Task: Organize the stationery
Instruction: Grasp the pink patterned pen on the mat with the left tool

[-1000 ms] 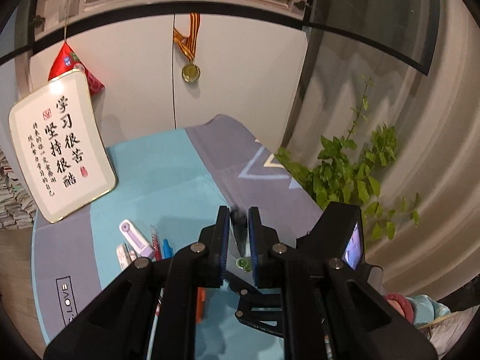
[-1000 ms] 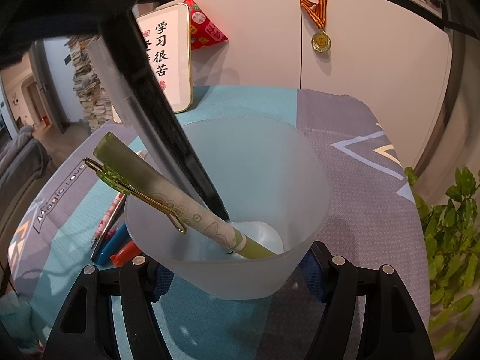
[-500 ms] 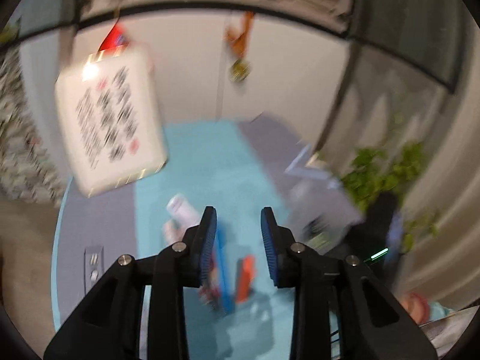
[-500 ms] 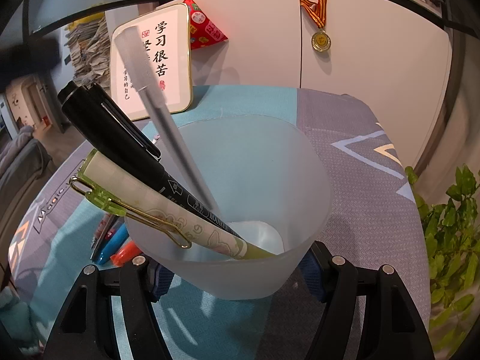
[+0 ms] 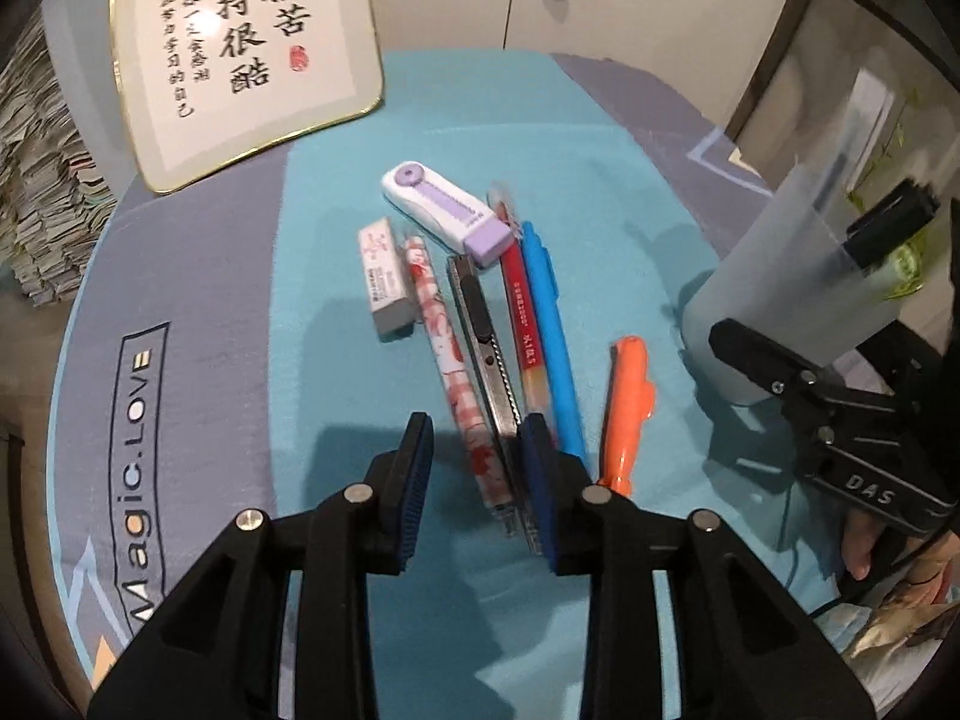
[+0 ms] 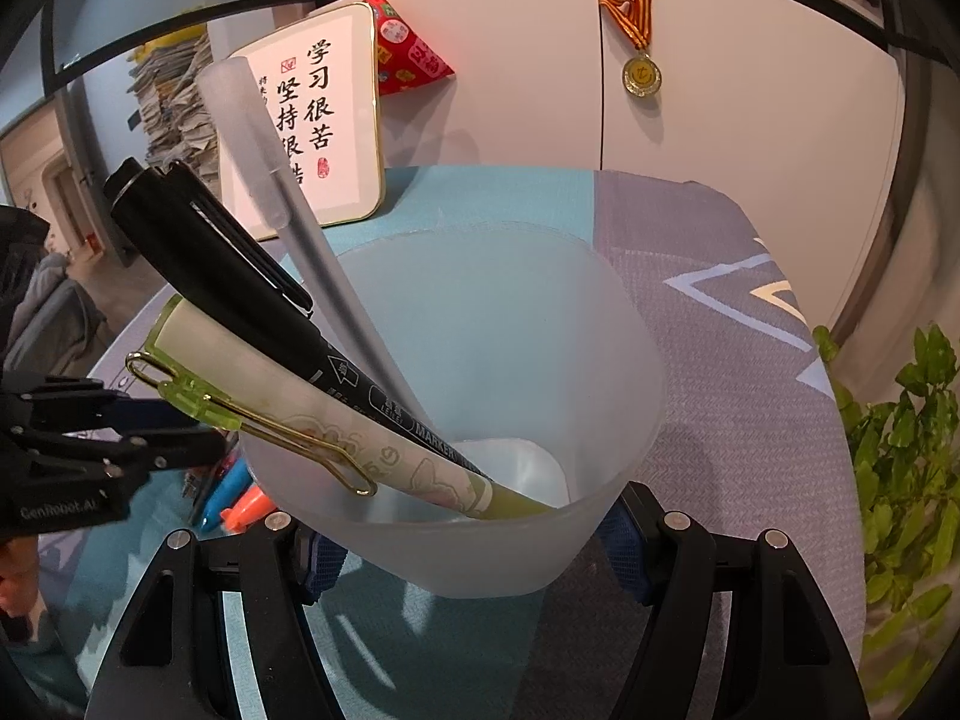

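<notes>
Home study — calligraphy plaque (image 5: pixel 246 54), medal (image 6: pixel 641 75), paper stacks (image 6: pixel 174 102).

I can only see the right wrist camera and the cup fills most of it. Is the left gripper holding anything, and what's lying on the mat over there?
Observer: The left gripper is open and empty, above the mat.
Operator: The cup blocks that for me. What is under its fingers?
Observer: The near ends of a pink patterned pen and a metal utility knife show between its fingertips.
Operator: Anything that isn't a pen or a knife?
Observer: Yes, an eraser to the left of the patterned pen.
Operator: And further back?
Observer: A white and purple correction tape lies at the far end of the row.
</notes>
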Action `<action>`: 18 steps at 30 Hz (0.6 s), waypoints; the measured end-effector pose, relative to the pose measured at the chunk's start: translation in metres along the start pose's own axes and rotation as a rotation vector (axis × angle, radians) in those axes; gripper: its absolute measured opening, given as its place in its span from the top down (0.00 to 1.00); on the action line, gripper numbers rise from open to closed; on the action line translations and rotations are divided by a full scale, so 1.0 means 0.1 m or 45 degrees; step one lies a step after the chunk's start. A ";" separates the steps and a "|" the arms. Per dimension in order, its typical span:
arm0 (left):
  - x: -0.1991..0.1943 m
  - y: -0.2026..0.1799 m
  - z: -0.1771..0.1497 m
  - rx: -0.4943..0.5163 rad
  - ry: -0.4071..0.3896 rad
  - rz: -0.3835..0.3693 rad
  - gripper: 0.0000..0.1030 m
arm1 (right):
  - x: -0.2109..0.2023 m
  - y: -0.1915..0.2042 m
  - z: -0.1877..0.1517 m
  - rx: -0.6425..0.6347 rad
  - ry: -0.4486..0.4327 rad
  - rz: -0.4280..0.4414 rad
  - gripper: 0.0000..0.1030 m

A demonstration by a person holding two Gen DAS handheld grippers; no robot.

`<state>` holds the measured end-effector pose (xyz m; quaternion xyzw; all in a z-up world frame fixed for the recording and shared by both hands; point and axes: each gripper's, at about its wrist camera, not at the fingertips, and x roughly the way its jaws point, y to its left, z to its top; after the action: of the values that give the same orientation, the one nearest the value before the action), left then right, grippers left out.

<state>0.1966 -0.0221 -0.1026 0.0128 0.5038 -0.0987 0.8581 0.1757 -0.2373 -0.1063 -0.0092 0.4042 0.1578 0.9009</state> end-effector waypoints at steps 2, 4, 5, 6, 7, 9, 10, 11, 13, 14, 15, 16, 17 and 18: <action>0.04 -0.02 0.03 0.002 0.000 0.002 0.72 | 0.00 0.00 0.00 0.000 0.000 0.000 0.30; 0.05 -0.03 0.05 -0.003 -0.007 0.009 0.77 | 0.00 0.00 0.00 0.000 0.000 0.000 0.30; 0.06 -0.02 0.05 -0.004 -0.004 0.007 0.83 | 0.00 0.00 0.00 0.000 0.000 0.000 0.30; 0.05 -0.02 0.03 -0.005 -0.001 0.004 0.84 | 0.00 0.00 0.00 0.000 0.000 0.001 0.30; 0.04 0.00 0.02 -0.008 0.007 -0.006 0.84 | 0.00 0.00 0.00 0.000 0.000 0.001 0.30; 0.01 0.04 -0.03 -0.012 0.025 -0.026 0.87 | 0.00 0.00 0.00 -0.001 0.000 0.000 0.30; -0.02 0.07 -0.07 -0.011 0.036 -0.037 0.87 | 0.00 0.00 0.00 0.000 0.000 0.000 0.30; -0.06 0.09 -0.13 -0.004 0.048 -0.040 0.87 | 0.00 0.00 0.00 -0.001 0.000 0.001 0.30; -0.15 0.12 -0.25 0.014 0.068 -0.026 0.87 | 0.00 0.00 0.00 -0.001 0.000 0.000 0.30; -0.21 0.15 -0.33 0.020 0.082 -0.018 0.87 | 0.00 0.00 0.00 -0.001 0.000 0.000 0.30; -0.25 0.17 -0.39 0.026 0.092 -0.012 0.87 | 0.00 0.00 0.00 -0.001 0.000 0.000 0.30; -0.29 0.18 -0.45 0.035 0.103 -0.009 0.87 | 0.00 0.00 0.00 -0.002 0.000 0.000 0.30; -0.33 0.20 -0.51 0.046 0.117 -0.010 0.86 | 0.00 0.00 0.00 -0.001 0.000 0.000 0.30; -0.37 0.21 -0.56 0.049 0.125 -0.012 0.85 | 0.00 0.00 0.00 -0.001 0.000 0.000 0.30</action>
<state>0.1349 0.0106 -0.0997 0.0319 0.5435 -0.1116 0.8314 0.1755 -0.2374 -0.1067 -0.0096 0.4041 0.1581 0.9009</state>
